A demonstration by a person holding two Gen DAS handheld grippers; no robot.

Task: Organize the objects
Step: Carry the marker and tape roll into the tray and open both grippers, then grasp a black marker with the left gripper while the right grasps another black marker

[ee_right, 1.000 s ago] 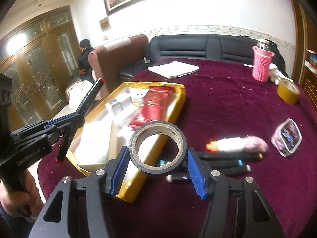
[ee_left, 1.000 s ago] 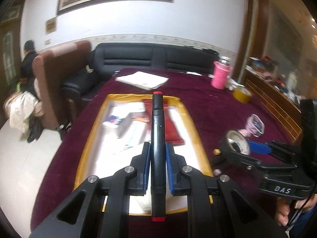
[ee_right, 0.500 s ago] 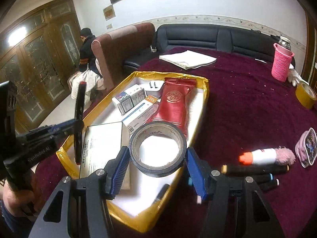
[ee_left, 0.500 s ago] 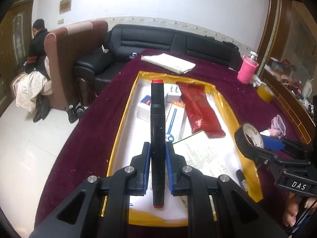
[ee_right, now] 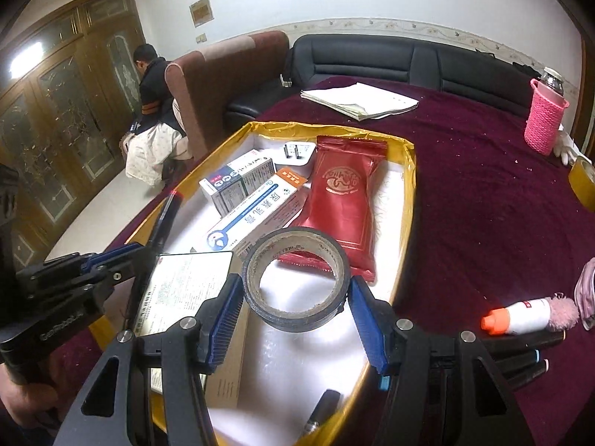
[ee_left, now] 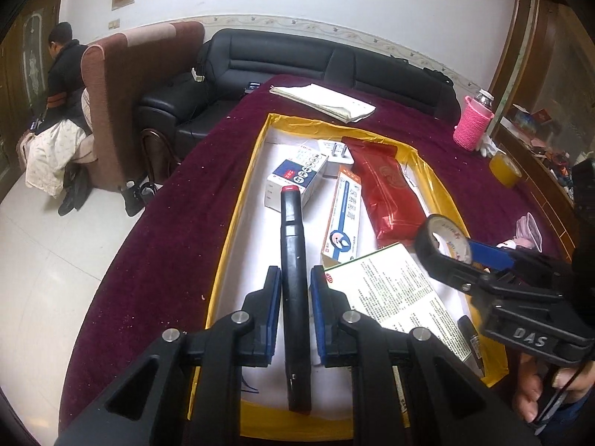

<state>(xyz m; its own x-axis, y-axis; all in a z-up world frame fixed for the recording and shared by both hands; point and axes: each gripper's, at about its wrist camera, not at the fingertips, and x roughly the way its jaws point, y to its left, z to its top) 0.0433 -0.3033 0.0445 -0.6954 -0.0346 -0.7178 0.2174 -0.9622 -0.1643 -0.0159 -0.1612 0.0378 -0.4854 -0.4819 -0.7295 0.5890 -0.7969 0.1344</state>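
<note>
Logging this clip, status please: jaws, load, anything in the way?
Left gripper shut on marker. Right gripper shut on tape roll. Both above yellow tray; boxes and red pouch crowd it.

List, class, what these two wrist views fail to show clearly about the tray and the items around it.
- Small dark item at the tray's near edge: right wrist view, right tool cuts it off.
- Markers on the cloth: right wrist view, tool arm hides their near ends.
- Leaflet box print: both views, too small.
- Tray's near left corner: left wrist view, left tool covers it.
</note>
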